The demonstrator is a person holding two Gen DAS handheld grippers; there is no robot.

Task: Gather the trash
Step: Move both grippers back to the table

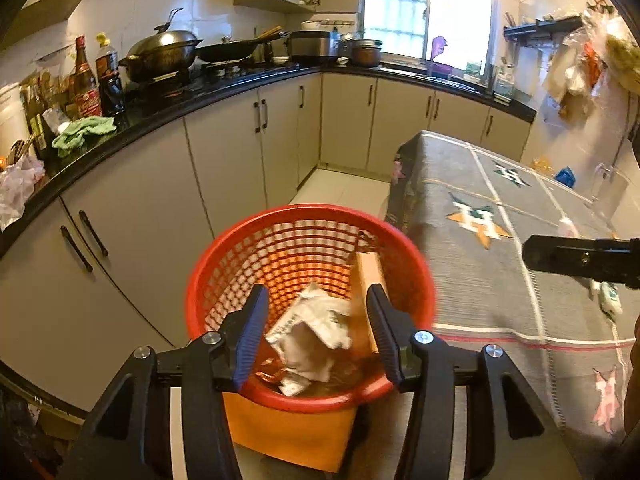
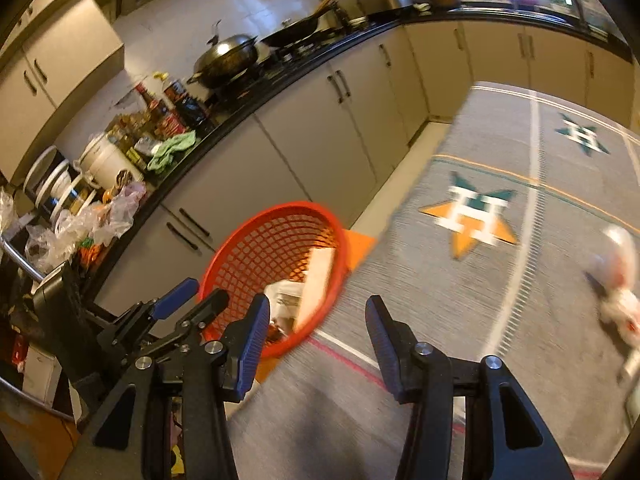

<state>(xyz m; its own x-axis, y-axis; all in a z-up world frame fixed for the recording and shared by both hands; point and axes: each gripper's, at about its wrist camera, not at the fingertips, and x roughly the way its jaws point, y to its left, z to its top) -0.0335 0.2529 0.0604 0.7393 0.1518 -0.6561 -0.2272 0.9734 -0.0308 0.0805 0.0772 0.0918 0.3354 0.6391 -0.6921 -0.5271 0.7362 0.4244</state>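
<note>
A red mesh basket stands on an orange stool beside the table; it holds crumpled white paper, a flat cardboard piece and wrappers. My left gripper is open and empty right above the basket's mouth. The basket also shows in the right wrist view. My right gripper is open and empty over the table's edge, right of the basket. Blurred white crumpled trash lies on the cloth at the right. The right gripper's finger shows in the left wrist view.
A table with a grey patterned cloth stands right of the basket. A black counter with woks, bottles and a green rag runs along the left and back over cream cabinets. A small white wrapper lies on the cloth.
</note>
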